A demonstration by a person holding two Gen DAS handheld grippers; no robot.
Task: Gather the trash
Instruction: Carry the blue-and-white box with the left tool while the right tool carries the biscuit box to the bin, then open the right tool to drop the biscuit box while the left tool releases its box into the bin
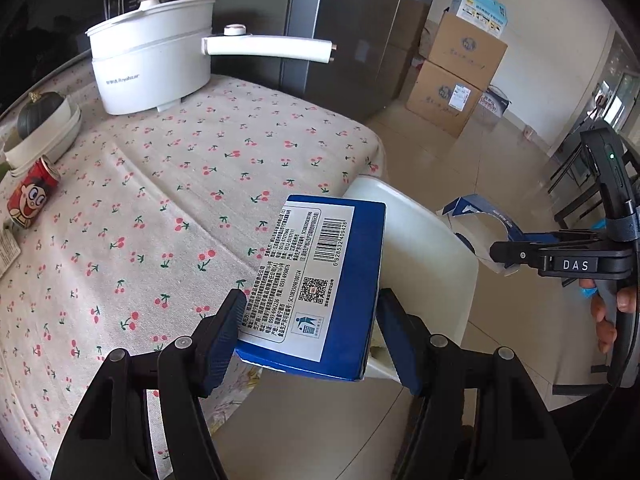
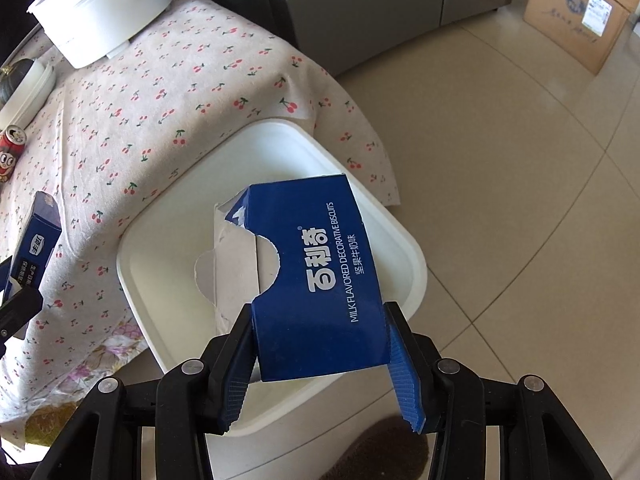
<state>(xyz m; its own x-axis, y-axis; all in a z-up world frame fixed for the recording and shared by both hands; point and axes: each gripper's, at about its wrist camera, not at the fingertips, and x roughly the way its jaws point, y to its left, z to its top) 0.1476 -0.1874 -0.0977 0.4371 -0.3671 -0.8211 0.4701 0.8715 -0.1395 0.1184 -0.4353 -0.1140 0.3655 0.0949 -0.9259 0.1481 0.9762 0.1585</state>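
Note:
My left gripper is shut on a blue box with a white barcode label, held past the table's corner beside a white bin. My right gripper is shut on a torn-open blue biscuit box, which hangs tilted above the inside of the white bin. The left wrist view shows that right gripper from the side at the right, with the torn box and a person's hand on the handle. The labelled blue box shows at the left edge of the right wrist view.
A red drink can lies on the cherry-print tablecloth, near a bowl with a dark green squash and a white electric pot. Cardboard boxes are stacked on the tiled floor beside a grey fridge.

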